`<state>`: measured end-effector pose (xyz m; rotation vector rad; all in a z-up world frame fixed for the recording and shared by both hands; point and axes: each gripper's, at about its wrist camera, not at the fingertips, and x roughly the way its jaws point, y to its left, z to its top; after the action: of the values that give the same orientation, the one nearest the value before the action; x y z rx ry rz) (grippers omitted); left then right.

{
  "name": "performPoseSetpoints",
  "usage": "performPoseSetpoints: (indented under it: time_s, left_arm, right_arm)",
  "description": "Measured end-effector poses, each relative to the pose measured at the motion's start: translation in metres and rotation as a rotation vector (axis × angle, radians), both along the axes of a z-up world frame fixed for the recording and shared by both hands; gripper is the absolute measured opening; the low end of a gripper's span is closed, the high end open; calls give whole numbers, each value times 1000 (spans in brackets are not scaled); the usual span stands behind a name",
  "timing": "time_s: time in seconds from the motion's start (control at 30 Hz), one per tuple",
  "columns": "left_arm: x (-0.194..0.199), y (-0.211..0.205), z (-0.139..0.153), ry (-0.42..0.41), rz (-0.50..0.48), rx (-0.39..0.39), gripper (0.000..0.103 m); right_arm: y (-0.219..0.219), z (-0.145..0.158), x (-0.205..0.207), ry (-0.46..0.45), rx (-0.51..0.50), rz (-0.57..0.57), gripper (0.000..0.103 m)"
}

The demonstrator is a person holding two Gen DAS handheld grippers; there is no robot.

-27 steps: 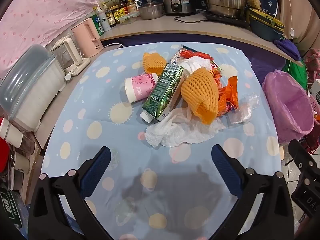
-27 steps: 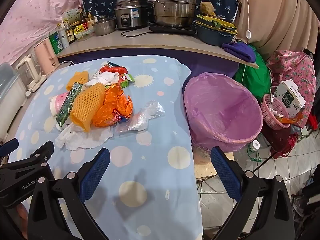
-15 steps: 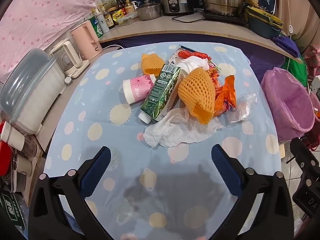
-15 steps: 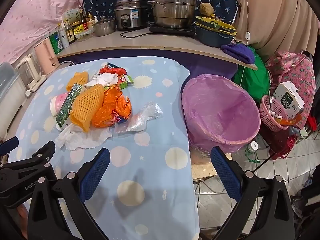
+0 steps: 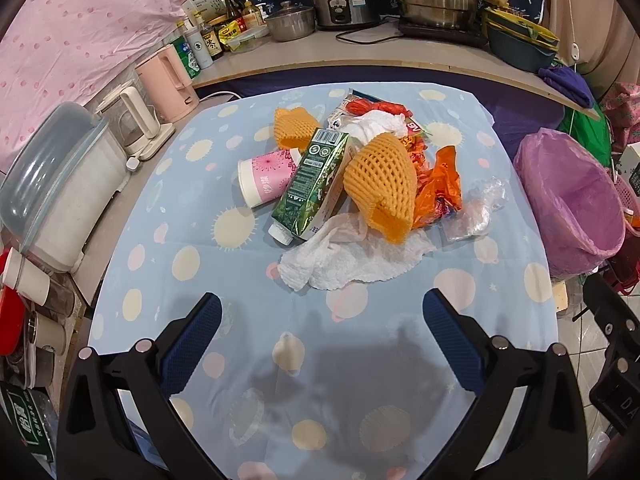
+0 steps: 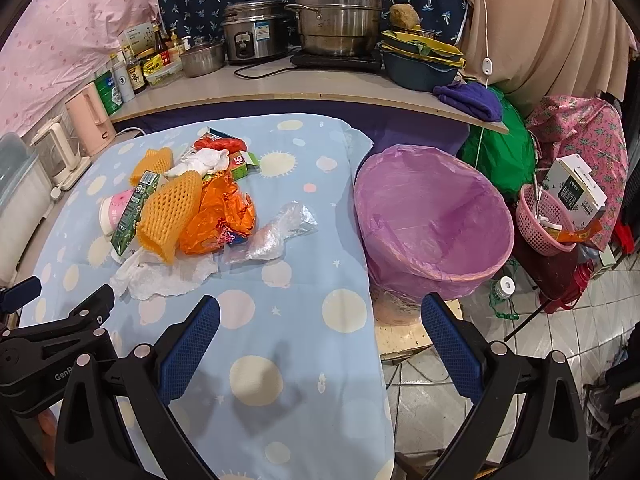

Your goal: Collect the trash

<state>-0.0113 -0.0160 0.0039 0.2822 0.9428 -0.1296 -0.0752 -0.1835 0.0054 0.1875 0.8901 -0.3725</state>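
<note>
A heap of trash lies mid-table on the blue dotted cloth (image 5: 168, 216): a green carton (image 5: 316, 184), a pink paper cup (image 5: 266, 182), an orange foam net (image 5: 380, 180), a smaller foam net (image 5: 290, 126), orange wrappers (image 5: 438, 188), a clear plastic bag (image 5: 478, 208) and a white tissue (image 5: 352, 260). A bin with a purple liner (image 6: 436, 220) stands off the table's right edge. My left gripper (image 5: 322, 316) hovers open above the near cloth, short of the tissue. My right gripper (image 6: 320, 320) is open over the table's right edge, with nothing between its fingers.
Kettles (image 5: 168, 80) and a lidded white container (image 5: 56, 192) line the left side. A counter behind holds a rice cooker (image 6: 250, 36), steel pots (image 6: 338, 16) and bottles. A pink basket (image 6: 544, 220) and a green bag (image 6: 504, 156) sit on the floor right.
Both views have shifted slightly, the trash heap sitting a little lower and nearer in the left view. Both grippers stay open and empty.
</note>
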Motion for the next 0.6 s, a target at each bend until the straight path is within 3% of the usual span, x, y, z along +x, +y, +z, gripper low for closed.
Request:
performPoseSetpoints:
  time_s: [0.6]
  left_arm:
    - [-3, -2, 4, -1, -3, 1, 96]
  right_arm:
    - [-5, 4, -7, -23, 7, -8, 97]
